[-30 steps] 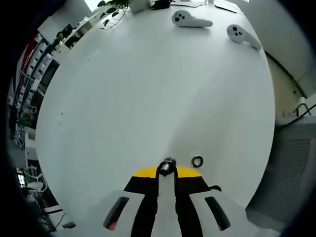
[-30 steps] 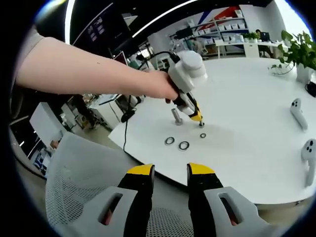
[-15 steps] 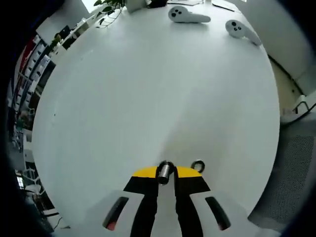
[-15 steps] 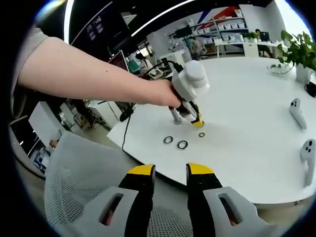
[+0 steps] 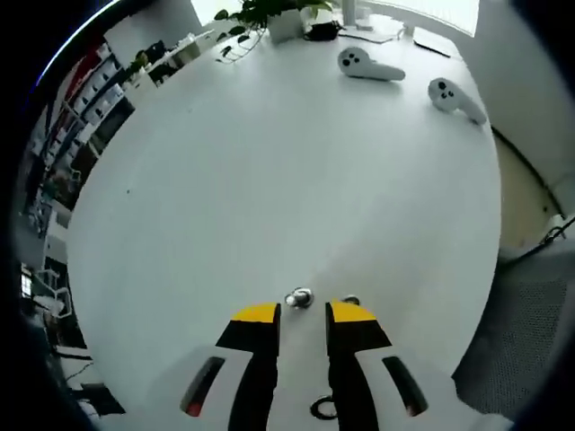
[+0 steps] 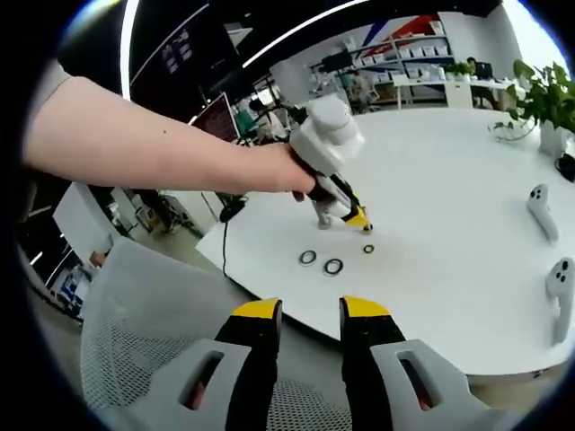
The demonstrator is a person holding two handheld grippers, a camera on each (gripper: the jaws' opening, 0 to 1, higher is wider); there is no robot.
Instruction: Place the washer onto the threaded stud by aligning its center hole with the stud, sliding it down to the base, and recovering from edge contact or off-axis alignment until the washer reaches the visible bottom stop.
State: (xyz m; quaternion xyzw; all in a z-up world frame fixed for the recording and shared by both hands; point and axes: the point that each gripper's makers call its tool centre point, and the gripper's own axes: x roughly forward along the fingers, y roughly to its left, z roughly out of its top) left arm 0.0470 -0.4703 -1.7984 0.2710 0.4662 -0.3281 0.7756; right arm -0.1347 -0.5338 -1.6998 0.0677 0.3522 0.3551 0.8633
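On the white table (image 5: 269, 162), a short metal stud (image 5: 298, 297) stands upright just beyond the tips of my left gripper (image 5: 304, 311), which is open with nothing held. I cannot tell whether a washer sits on the stud. A small washer (image 5: 350, 301) lies beside the right fingertip, and a dark ring (image 5: 322, 409) shows low between the jaws. In the right gripper view a hand holds the left gripper (image 6: 358, 219) next to the stud (image 6: 322, 214), with three loose washers (image 6: 334, 266) on the table nearby. My right gripper (image 6: 310, 310) is open, far back off the table.
Two white handheld controllers (image 5: 368, 65) lie at the table's far side, with a potted plant (image 5: 269, 11) beyond. A grey mesh chair (image 6: 153, 323) sits under my right gripper by the table edge (image 6: 269, 305). A person's bare arm (image 6: 153, 148) crosses the right gripper view.
My left jaws were shut on a small metal piece at their tips and have opened. The left gripper has drawn back a little, leaving the stud free ahead. The right gripper has stayed put.
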